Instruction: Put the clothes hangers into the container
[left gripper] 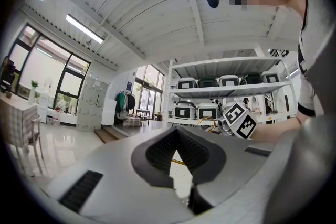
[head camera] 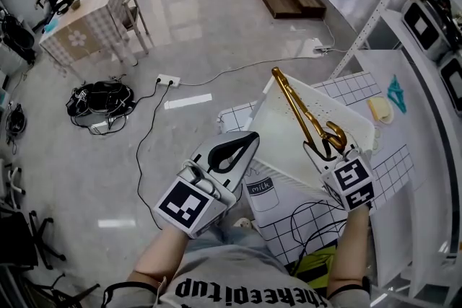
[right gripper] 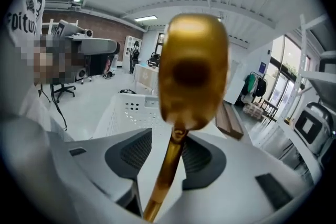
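Observation:
A gold clothes hanger [head camera: 297, 108] slants up over the white perforated container [head camera: 278, 122] on the grid-patterned table. Its hook end lies between the jaws of my right gripper [head camera: 325, 154]. In the right gripper view the gold stem [right gripper: 170, 165] runs between the pads with a gap on its left side, so the right gripper [right gripper: 168, 140] is open around it, and the container [right gripper: 126, 113] sits just beyond. My left gripper [head camera: 249, 138] hovers left of the container, shut and empty. In the left gripper view its pads [left gripper: 157, 152] meet at the tip.
A teal hanger [head camera: 395, 94] and a pale yellow object [head camera: 380, 110] lie on the table at the right. Metal shelving [head camera: 433, 3] with boxes lines the right side. On the floor to the left are a cable bundle [head camera: 101, 101] and a power strip [head camera: 167, 81].

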The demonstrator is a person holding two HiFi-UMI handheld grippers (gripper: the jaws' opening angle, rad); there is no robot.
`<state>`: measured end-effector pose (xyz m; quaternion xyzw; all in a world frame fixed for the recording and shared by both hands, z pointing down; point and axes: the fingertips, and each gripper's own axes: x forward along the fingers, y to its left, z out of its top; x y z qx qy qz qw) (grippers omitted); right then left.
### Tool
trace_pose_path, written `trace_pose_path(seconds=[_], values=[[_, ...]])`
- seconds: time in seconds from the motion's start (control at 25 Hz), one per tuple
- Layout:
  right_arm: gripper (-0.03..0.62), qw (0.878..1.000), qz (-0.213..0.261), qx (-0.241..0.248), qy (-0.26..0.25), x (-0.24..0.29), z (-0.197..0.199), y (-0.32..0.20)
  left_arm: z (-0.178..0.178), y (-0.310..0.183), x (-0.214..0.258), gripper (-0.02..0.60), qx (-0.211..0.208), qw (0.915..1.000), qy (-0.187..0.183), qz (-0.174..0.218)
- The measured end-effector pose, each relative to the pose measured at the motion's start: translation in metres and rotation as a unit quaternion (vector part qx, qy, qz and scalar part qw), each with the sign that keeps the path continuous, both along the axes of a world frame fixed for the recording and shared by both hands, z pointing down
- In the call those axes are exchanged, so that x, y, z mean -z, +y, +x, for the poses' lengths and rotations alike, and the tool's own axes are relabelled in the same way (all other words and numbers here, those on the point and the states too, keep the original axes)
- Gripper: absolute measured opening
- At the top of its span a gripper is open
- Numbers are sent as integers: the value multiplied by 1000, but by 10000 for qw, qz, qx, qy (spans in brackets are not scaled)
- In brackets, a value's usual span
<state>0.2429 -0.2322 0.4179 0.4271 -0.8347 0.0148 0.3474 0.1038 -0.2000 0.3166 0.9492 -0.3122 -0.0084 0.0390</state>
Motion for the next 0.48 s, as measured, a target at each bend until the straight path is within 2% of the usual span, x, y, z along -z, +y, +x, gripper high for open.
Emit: trace_pose_path(seconds=[0.28, 0.48], values=[[215, 9996, -193, 205, 65, -2, -5, 11, 3, 2, 1, 14, -41, 10000, 11, 7], [215, 9985, -279, 264, 393, -10, -4, 14, 11, 4, 0, 14, -146, 9999, -47, 44]])
